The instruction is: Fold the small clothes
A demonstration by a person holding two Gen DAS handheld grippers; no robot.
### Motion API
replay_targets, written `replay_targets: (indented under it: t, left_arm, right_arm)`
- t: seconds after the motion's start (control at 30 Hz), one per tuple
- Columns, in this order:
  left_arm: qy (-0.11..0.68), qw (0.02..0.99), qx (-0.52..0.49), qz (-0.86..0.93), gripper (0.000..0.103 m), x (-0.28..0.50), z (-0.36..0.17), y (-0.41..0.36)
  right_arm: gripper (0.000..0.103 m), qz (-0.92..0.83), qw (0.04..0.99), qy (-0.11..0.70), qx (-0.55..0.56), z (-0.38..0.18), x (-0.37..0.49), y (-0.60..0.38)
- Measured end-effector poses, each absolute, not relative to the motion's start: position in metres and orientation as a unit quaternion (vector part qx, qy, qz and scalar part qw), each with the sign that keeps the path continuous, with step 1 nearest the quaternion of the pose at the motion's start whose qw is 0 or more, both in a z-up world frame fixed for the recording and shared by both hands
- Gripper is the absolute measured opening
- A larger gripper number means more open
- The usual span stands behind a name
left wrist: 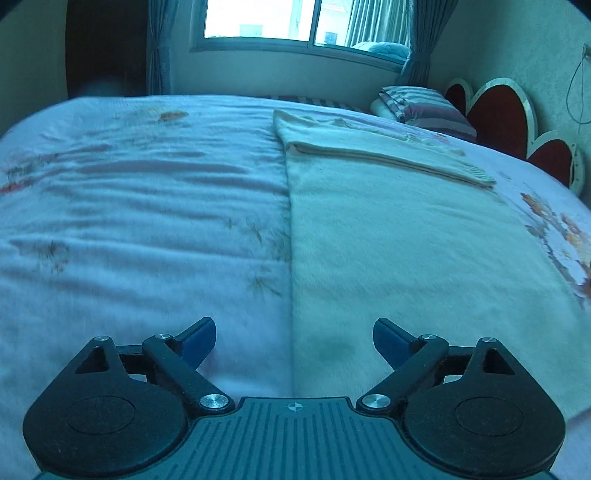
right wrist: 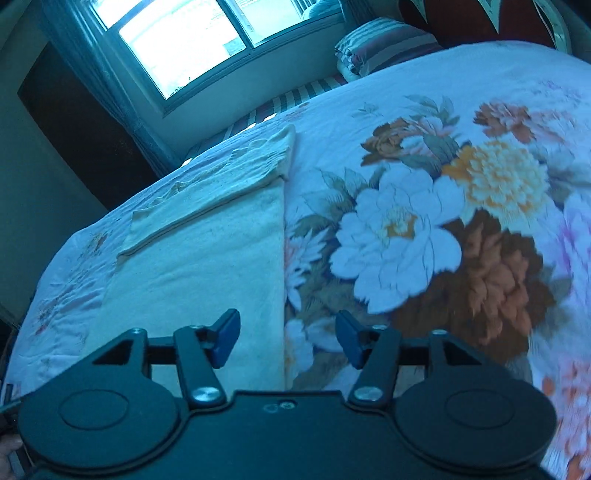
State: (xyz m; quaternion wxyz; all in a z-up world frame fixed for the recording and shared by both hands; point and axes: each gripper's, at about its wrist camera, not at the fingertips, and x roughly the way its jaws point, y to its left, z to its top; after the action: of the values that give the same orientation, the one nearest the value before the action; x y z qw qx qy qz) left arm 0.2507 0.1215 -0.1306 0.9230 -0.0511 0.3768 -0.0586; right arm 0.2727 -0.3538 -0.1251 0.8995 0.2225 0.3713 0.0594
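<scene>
Blue-padded left tongs (left wrist: 294, 341) hang wide apart with nothing between them, above the long left edge of the cream cloth (left wrist: 399, 251), which lies flat on the bed (left wrist: 129, 221). The right tongs (right wrist: 288, 338) are moderately open and empty too, straddling the cloth's right edge. Its far end is folded back on itself in a band (left wrist: 369, 155). Open floral bedspread (right wrist: 443, 221) stretches on both sides. Beyond, a striped pillow (left wrist: 421, 103) lies beside the red headboard (left wrist: 498, 114), beneath the window (left wrist: 280, 22).
</scene>
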Motion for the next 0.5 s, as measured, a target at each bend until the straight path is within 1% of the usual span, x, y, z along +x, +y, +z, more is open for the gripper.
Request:
replay_targets:
  t: [0.07, 0.1, 0.13, 0.17, 0.2, 0.27, 0.3, 0.37, 0.43, 0.47, 0.5]
  left_arm:
    - [0.377, 0.92, -0.075, -0.082, 0.09, 0.226, -0.129, 0.123]
    - [0.38, 0.917, -0.082, -0.089, 0.08, 0.218, -0.129, 0.124]
    - [0.385, 0.914, -0.087, -0.093, 0.073, 0.211, -0.13, 0.126]
    - [0.391, 0.91, -0.095, -0.098, 0.062, 0.204, -0.131, 0.127]
    - [0.394, 0.908, -0.102, -0.101, 0.056, 0.199, -0.133, 0.128]
    - [0.399, 0.901, -0.13, -0.112, 0.054, 0.189, -0.137, 0.132]
    - [0.399, 0.897, -0.145, -0.119, 0.051, 0.184, -0.138, 0.134]
    - [0.402, 0.891, -0.168, -0.128, 0.047, 0.176, -0.143, 0.138]
    - [0.402, 0.884, -0.198, -0.131, 0.046, 0.172, -0.149, 0.144]
    - [0.402, 0.88, -0.216, -0.133, 0.045, 0.17, -0.153, 0.148]
    - [0.402, 0.876, -0.232, -0.134, 0.043, 0.168, -0.155, 0.152]
  right_arm:
    - [0.06, 0.066, 0.895, 0.372, 0.238, -0.127, 0.25, -0.35]
    - [0.06, 0.067, 0.893, 0.373, 0.243, -0.128, 0.241, -0.349]
    - [0.059, 0.067, 0.89, 0.375, 0.252, -0.13, 0.23, -0.347]
    - [0.059, 0.069, 0.887, 0.376, 0.26, -0.131, 0.22, -0.346]
    - [0.058, 0.072, 0.885, 0.376, 0.265, -0.132, 0.212, -0.344]
    - [0.055, 0.073, 0.88, 0.379, 0.275, -0.136, 0.198, -0.342]
    - [0.053, 0.076, 0.877, 0.38, 0.286, -0.139, 0.192, -0.341]
    - [0.05, 0.077, 0.87, 0.38, 0.306, -0.145, 0.182, -0.34]
    - [0.047, 0.074, 0.86, 0.379, 0.334, -0.152, 0.175, -0.343]
    - [0.044, 0.072, 0.855, 0.38, 0.346, -0.156, 0.172, -0.345]
    - [0.043, 0.072, 0.851, 0.379, 0.355, -0.159, 0.169, -0.346]
